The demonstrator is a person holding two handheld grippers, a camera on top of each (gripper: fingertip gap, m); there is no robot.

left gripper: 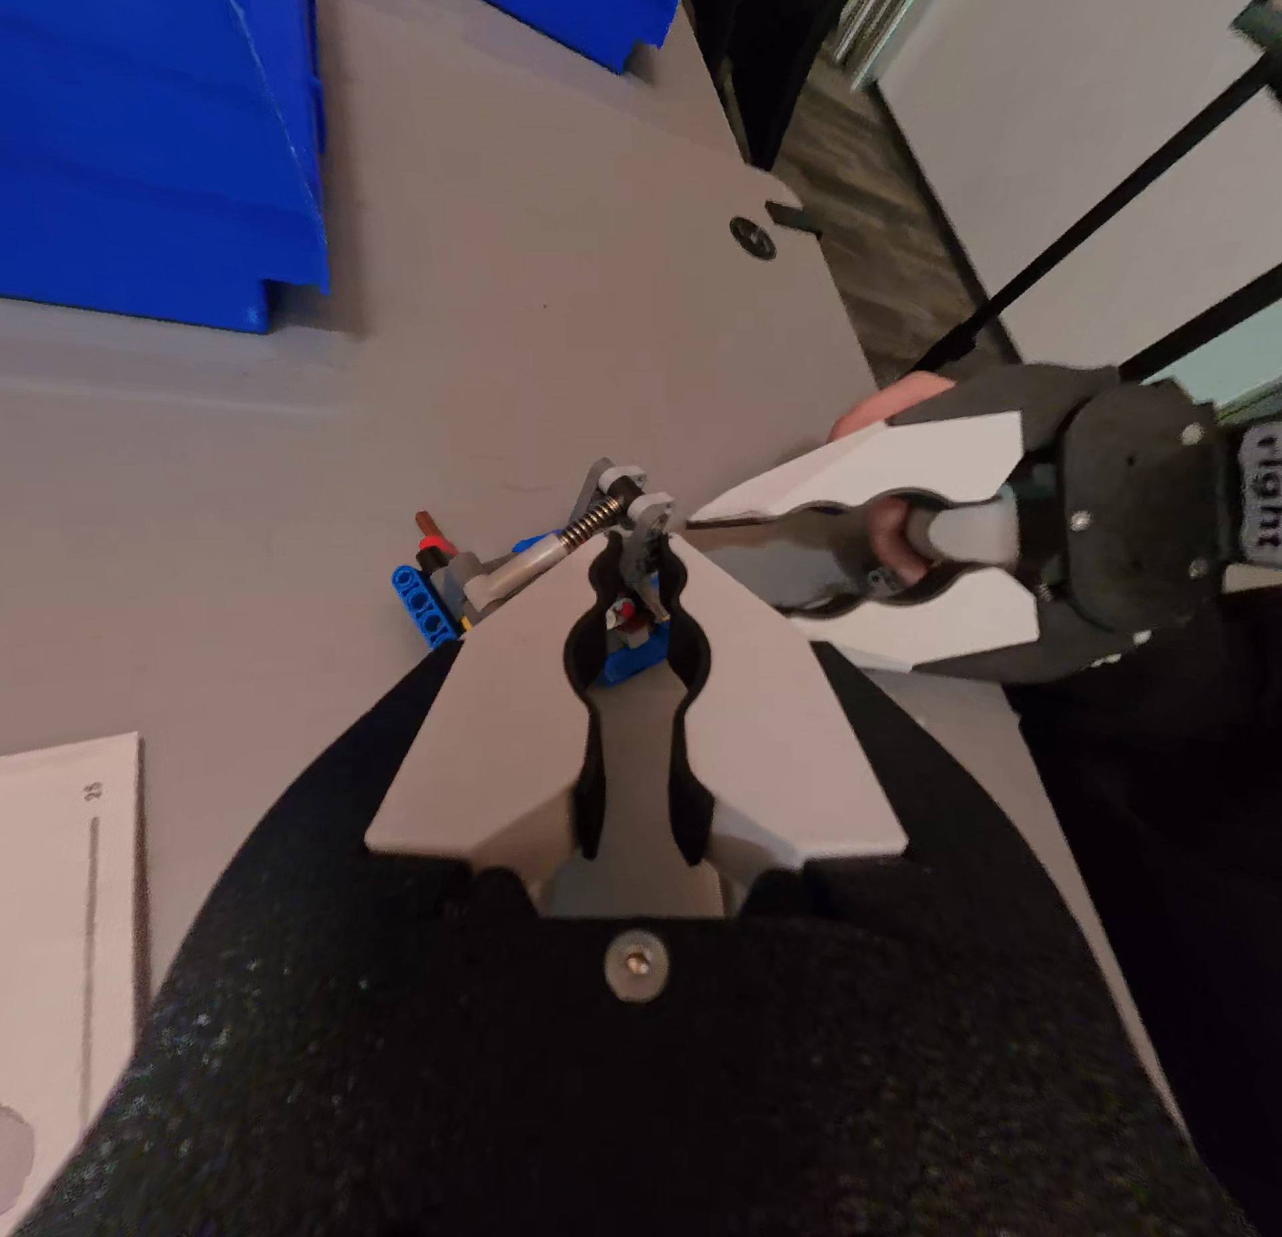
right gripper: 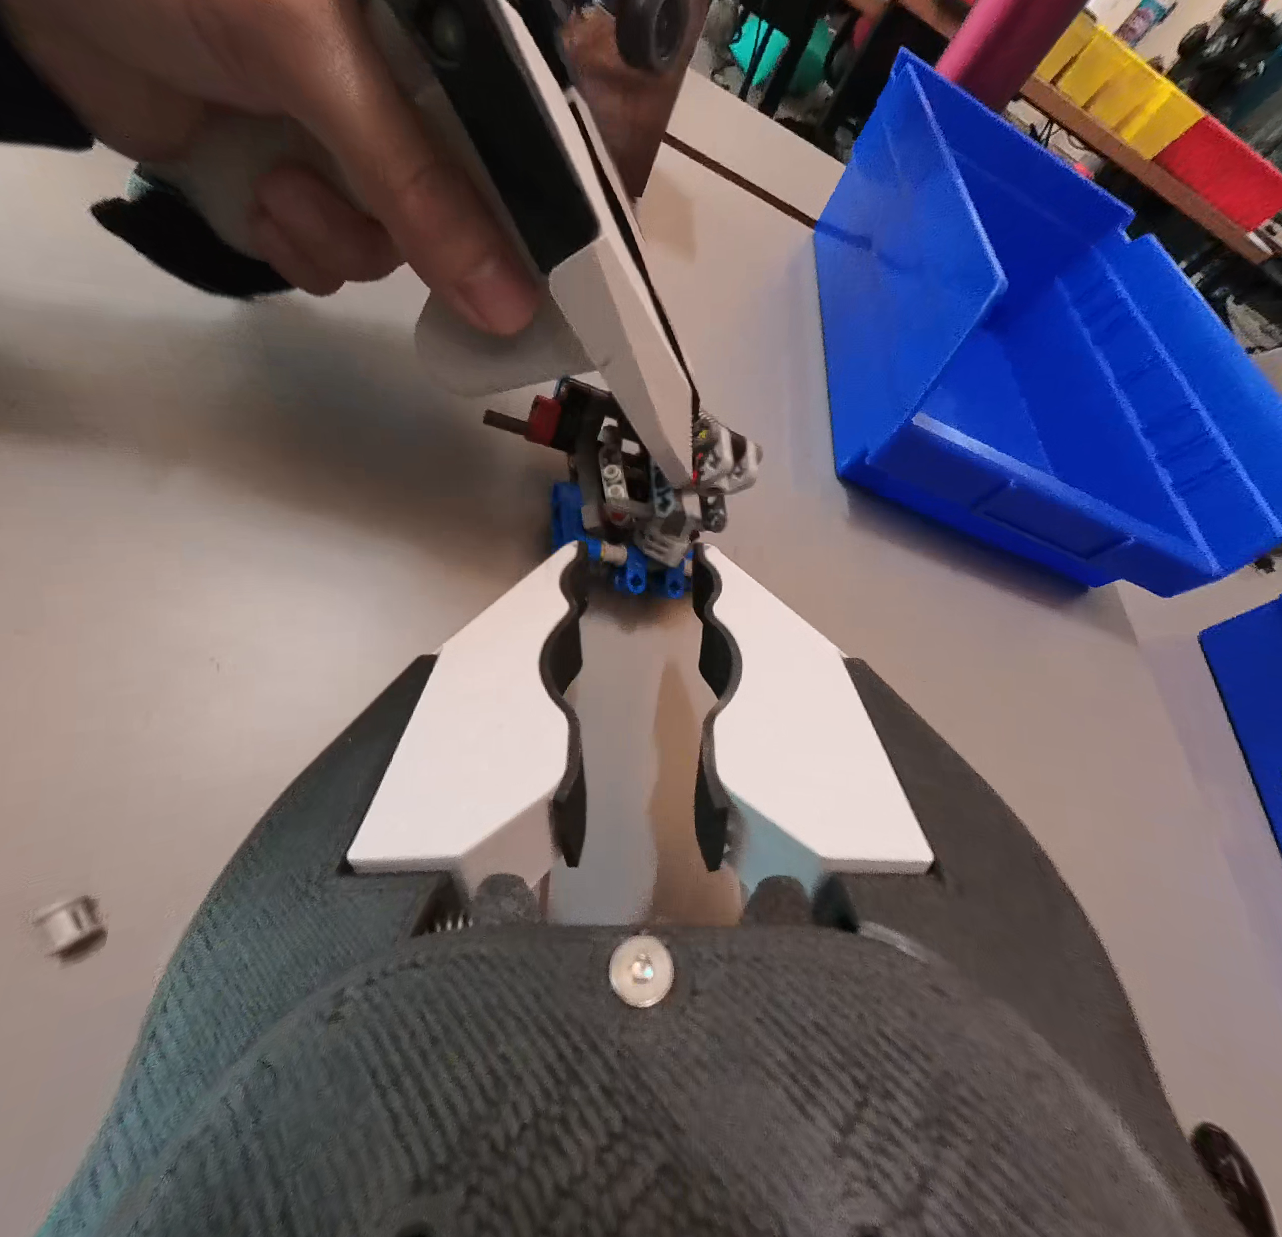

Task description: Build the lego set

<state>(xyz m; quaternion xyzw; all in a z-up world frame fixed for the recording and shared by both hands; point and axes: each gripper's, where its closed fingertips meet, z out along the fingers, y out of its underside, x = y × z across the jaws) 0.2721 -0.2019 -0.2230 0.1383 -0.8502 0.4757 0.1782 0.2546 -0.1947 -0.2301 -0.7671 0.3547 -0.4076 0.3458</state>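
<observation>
Left wrist view: your left gripper (left gripper: 637,545) has its jaws pulled in narrow and clamped on a grey beam of the brick model (left gripper: 555,565), right at the fingertips. Both black pads (left gripper: 602,579) press against that beam, so it's a real grip. The model spreads out ahead and to the left of the tips: a grey shock absorber with a metal spring (left gripper: 590,520) runs diagonally, a blue holed beam (left gripper: 420,604) sits at the far left end, and a red and brown pin (left gripper: 433,534) sticks out behind it. More blue bricks show down between the pads. Your right gripper (left gripper: 735,565) comes in from the right, with its white fingers spread and one tip just beside the model's top.

Right wrist view: your right gripper (right gripper: 635,559) is open, jaws wide, and the model's blue base (right gripper: 648,572) sits between the tips. I can't tell whether either pad touches it. The left gripper reaches down from above, its white fingers (right gripper: 624,344) closed together on the grey upper part. A blue bin (right gripper: 1040,344) sits on the grey table (right gripper: 277,579) off to the right of the jaws, and a small metal bushing (right gripper: 69,926) lies well back on the left.
</observation>
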